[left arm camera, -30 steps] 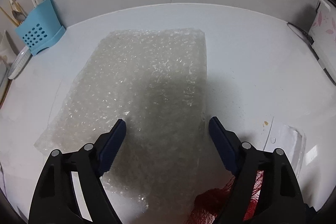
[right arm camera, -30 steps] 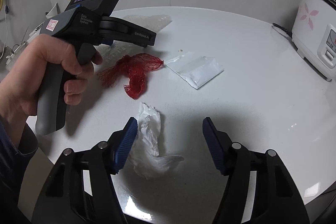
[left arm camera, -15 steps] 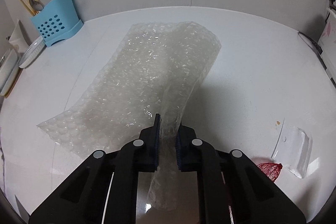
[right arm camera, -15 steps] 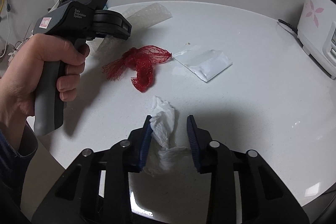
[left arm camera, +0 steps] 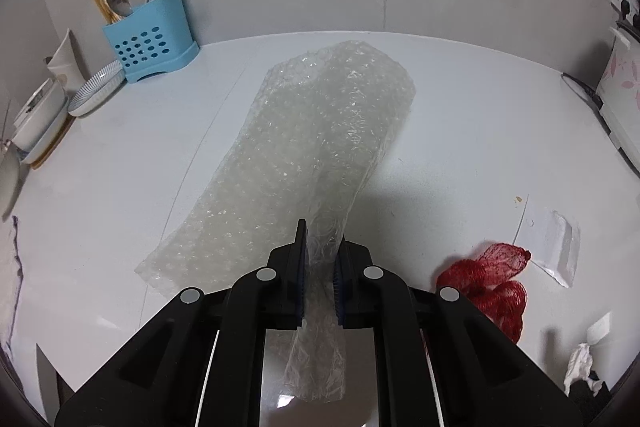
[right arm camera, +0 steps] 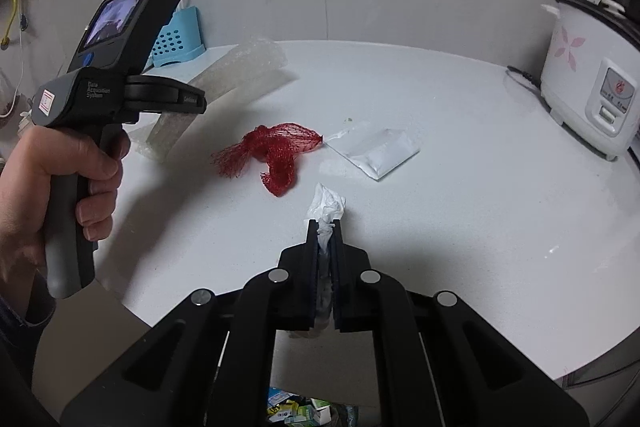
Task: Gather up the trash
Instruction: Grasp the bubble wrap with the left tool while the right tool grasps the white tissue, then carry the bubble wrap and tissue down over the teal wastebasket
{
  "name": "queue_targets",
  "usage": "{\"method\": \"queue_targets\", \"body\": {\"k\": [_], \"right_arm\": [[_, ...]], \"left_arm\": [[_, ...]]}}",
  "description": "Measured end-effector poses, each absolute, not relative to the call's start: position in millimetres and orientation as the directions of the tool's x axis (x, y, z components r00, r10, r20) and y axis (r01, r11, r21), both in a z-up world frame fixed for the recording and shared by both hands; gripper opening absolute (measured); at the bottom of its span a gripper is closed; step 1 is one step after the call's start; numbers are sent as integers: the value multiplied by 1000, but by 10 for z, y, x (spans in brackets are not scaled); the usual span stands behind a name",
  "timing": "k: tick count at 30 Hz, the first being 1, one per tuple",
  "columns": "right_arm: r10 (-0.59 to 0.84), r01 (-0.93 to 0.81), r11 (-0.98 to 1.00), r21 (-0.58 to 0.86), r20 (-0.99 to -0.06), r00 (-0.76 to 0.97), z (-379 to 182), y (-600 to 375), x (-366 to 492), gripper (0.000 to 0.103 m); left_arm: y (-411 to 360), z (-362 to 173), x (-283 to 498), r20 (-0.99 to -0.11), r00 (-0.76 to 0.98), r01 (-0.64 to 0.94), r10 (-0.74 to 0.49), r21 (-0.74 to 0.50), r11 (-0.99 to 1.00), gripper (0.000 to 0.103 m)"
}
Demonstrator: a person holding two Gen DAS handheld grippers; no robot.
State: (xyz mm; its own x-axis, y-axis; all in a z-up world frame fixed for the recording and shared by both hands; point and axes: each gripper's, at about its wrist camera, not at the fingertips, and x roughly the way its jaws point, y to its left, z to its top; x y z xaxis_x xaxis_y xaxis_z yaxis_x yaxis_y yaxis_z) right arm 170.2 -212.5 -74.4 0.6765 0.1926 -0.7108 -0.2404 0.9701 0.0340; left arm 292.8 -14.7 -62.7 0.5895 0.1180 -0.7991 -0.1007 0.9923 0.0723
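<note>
A long sheet of bubble wrap [left arm camera: 320, 131] lies on the white table [left arm camera: 480, 107]. Its near end is bunched and lifted between the pads of my left gripper [left arm camera: 320, 239], which is shut on it. My right gripper [right arm camera: 325, 227] has its jaws closing on a crumpled white tissue [right arm camera: 326, 205]; the pads press on it and its top sticks out above the fingertips. A red mesh net [right arm camera: 276, 151] and a clear plastic bag [right arm camera: 380, 151] lie on the table just beyond. In the right wrist view a hand holds the left gripper's handle [right arm camera: 80, 155] at the left.
A blue utensil holder [left arm camera: 152, 43] and stacked dishes [left arm camera: 96, 91] stand at the back left. A white rice cooker [right arm camera: 588, 87] with its cord stands at the back right. Below the table's near edge lies a pile of packaging [right arm camera: 304, 411].
Both grippers went from wide open to shut. The left one took the bubble wrap's near end and lifted it. The right one took the tissue and raised it slightly.
</note>
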Motion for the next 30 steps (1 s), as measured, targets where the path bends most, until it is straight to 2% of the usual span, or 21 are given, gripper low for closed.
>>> {"method": "queue_targets", "body": {"k": [10,22,30], "right_arm": [[189,-221,974,40,-681,708,-565,-2154,1248,4],[202,-212,975,62,-637,744,-491,-2267,650,4],[204,-212,976,59,-607,768,-459,-2287,346,4]], "left_arm": [[-15,-332,2256,-769,634,-93,74,20,996,10],[-2,-97,1219,-663,747,-85,56,-12,996,10],[-37,-126,646,-633,774,-75,31,-43,996,10]]}}
